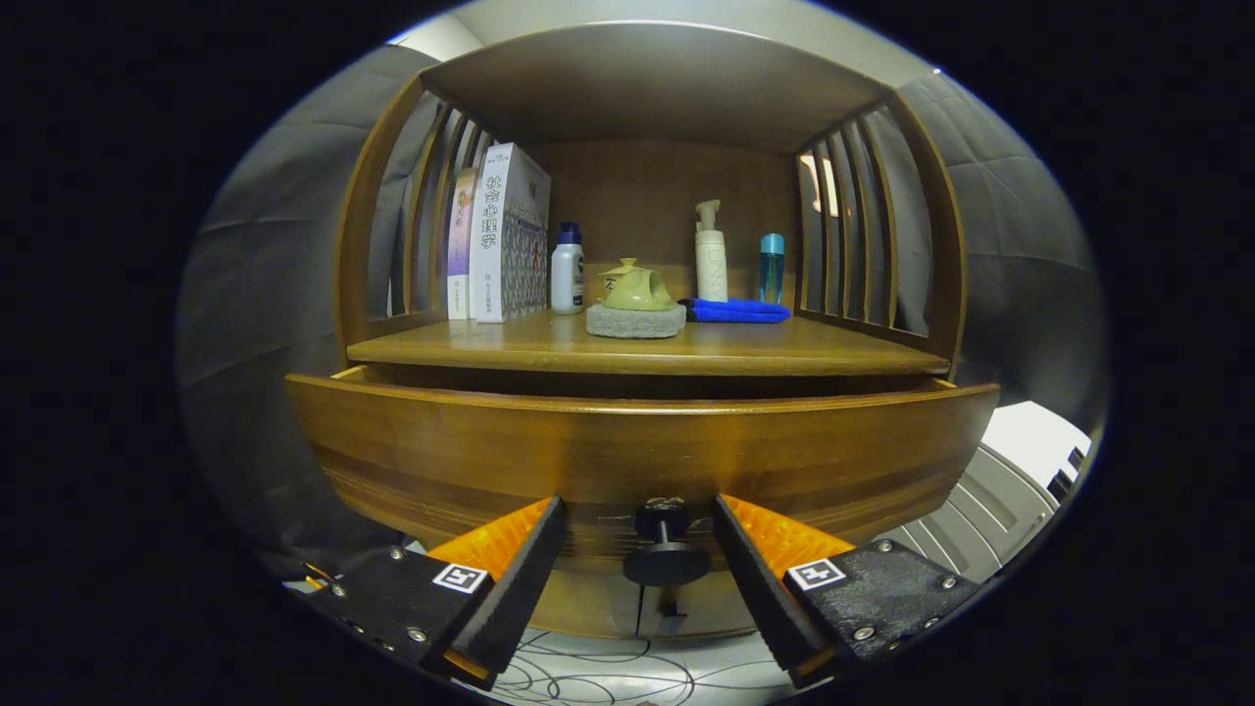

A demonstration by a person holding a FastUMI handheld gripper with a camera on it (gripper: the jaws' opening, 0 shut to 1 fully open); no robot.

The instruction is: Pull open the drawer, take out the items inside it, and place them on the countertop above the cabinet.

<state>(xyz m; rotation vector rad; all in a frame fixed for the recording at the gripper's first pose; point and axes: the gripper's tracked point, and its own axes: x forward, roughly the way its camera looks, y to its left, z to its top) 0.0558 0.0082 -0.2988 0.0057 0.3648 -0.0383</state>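
The wooden drawer (441, 451) stands pulled out a little from under the countertop (784, 351), and a dark gap shows behind its front panel. What lies inside it is hidden from this angle. Its black round knob (665, 561) sticks out toward me on a short stem. My gripper (637, 508) is open, its black and orange fingers (510, 579) flanking the knob on both sides with a clear space to each. Neither finger touches the knob.
On the countertop stand books (495, 235) at the left, a white bottle with a blue cap (567, 275), a yellow-green teapot (635, 286) on a grey pad, a pump bottle (710, 257), a blue cloth (737, 311) and a teal bottle (772, 267). Slatted wooden sides (853, 226) and a top board enclose the shelf.
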